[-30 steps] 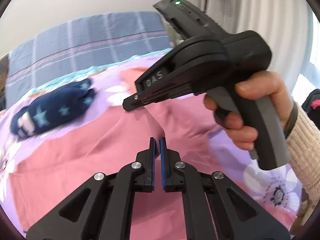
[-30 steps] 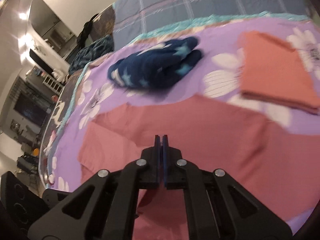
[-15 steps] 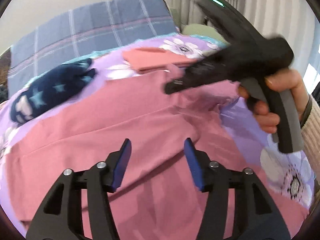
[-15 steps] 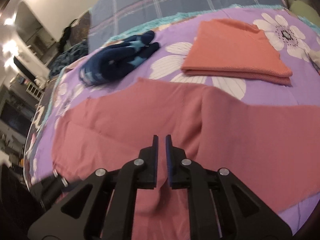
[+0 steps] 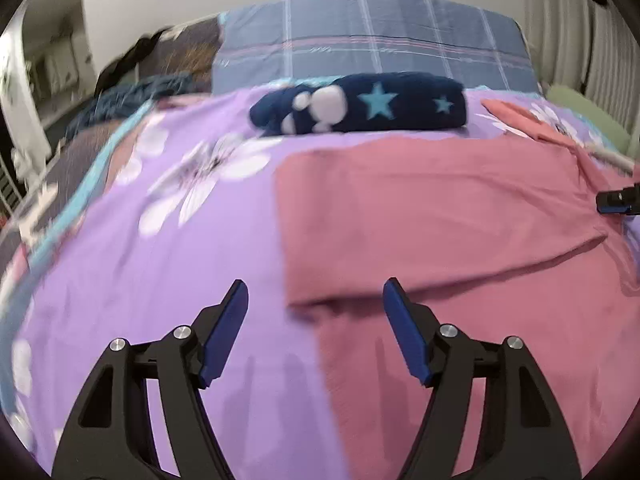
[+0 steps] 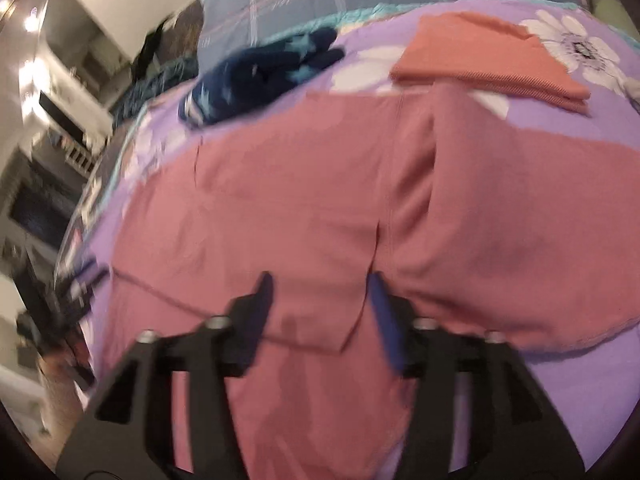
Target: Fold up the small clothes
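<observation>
Both sets of jaws have just been opening and grip nothing. The left gripper [image 5: 316,300] hangs over the near left corner of the pink garment [image 5: 440,216]; the right gripper [image 6: 320,292] hangs over a folded flap near its front edge. The garment lies spread on the purple floral bedspread [image 5: 140,280] — partly folded, I judge. Next move: close on an edge and carry it across. Beyond lie a navy star-patterned bundle [image 5: 360,108] and a folded orange cloth [image 6: 480,60].

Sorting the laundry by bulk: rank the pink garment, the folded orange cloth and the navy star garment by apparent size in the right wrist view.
1. Pink garment, by far the largest, though nearest the camera.
2 and 3. Folded orange cloth and navy star garment look alike; blur leaves them unranked.
</observation>
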The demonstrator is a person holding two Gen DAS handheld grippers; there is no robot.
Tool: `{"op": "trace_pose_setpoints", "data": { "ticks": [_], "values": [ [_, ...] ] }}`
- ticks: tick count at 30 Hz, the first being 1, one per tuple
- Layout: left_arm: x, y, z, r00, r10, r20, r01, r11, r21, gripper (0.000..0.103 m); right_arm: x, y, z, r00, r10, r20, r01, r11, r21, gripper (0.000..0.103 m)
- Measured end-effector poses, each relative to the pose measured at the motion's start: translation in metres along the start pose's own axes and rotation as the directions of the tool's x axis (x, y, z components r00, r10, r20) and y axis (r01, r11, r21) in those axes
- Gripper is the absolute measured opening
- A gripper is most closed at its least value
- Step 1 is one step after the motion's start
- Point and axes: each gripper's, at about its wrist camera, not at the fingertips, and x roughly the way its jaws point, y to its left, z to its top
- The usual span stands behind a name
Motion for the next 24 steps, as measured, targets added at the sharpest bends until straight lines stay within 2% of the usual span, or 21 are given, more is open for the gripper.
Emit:
{"op": "trace_pose_setpoints", "data": {
  "ticks": [3, 5, 6, 9, 11, 12, 13, 14, 15, 18, 19, 20, 22, 24],
  "values": [
    [0.009, 0.013, -0.01, 0.999, -0.026, -0.034, 0.025, 0.999, -0.034, 0.07, 0.009, 0.0, 0.011, 0.999, -0.035, -0.004, 0.036, 0.999, 0.014, 0.055],
    [0.023, 0.018, -0.008, 0.996, -0.066, -0.058, 0.062, 0.996, -0.065, 0.07, 0.027, -0.001, 0.015, 0.997, -0.063, -0.042, 0.064, 0.998, 0.026, 0.028],
    [0.031, 0.02, -0.006, 0.992, -0.099, -0.072, 0.093, 0.992, -0.087, 0.07, 0.033, 0.001, 0.016, 0.994, -0.104, -0.039, 0.105, 0.994, 0.019, 0.002],
    [0.028, 0.025, -0.01, 0.987, -0.144, -0.065, 0.135, 0.983, -0.121, 0.07, 0.018, 0.009, 0.019, 0.994, -0.101, 0.051, 0.1, 0.995, 0.02, 0.002],
    [0.032, 0.029, -0.007, 0.987, -0.149, -0.061, 0.14, 0.981, -0.134, 0.07, 0.007, 0.018, 0.024, 0.982, -0.166, 0.09, 0.166, 0.986, 0.015, 0.002],
    [0.034, 0.03, -0.006, 0.987, -0.148, -0.064, 0.138, 0.98, -0.14, 0.07, 0.008, 0.02, 0.027, 0.971, -0.226, 0.081, 0.226, 0.974, 0.013, 0.007],
    [0.037, 0.031, -0.006, 0.985, -0.156, -0.066, 0.145, 0.978, -0.149, 0.07, 0.015, 0.021, 0.028, 0.939, -0.342, 0.047, 0.342, 0.94, 0.004, 0.025],
    [0.038, 0.032, -0.006, 0.984, -0.164, -0.062, 0.153, 0.976, -0.155, 0.07, 0.02, 0.021, 0.029, 0.904, -0.427, 0.019, 0.427, 0.904, -0.003, 0.035],
    [0.037, 0.032, -0.008, 0.983, -0.173, -0.051, 0.163, 0.974, -0.158, 0.07, 0.023, 0.022, 0.028, 0.887, -0.462, 0.012, 0.462, 0.887, 0.001, 0.039],
    [0.035, 0.037, -0.01, 0.978, -0.206, -0.032, 0.197, 0.963, -0.183, 0.07, 0.014, 0.044, 0.033, 0.894, -0.442, 0.082, 0.441, 0.897, 0.03, 0.039],
    [0.035, 0.039, -0.01, 0.976, -0.214, -0.028, 0.205, 0.959, -0.194, 0.07, 0.013, 0.065, 0.04, 0.903, -0.412, 0.123, 0.417, 0.909, -0.013, 0.039],
    [0.034, 0.039, -0.011, 0.976, -0.218, -0.024, 0.209, 0.957, -0.199, 0.069, 0.016, 0.09, 0.045, 0.921, -0.364, 0.14, 0.377, 0.923, -0.078, 0.039],
    [0.032, 0.039, -0.011, 0.972, -0.234, -0.013, 0.227, 0.953, -0.2, 0.063, 0.031, 0.135, 0.055, 0.958, -0.265, 0.111, 0.283, 0.94, -0.19, 0.039],
    [0.03, 0.036, -0.012, 0.969, -0.246, -0.008, 0.24, 0.952, -0.189, 0.056, 0.053, 0.181, 0.063, 0.984, -0.172, 0.051, 0.179, 0.941, -0.288, 0.039]
  ]
}}
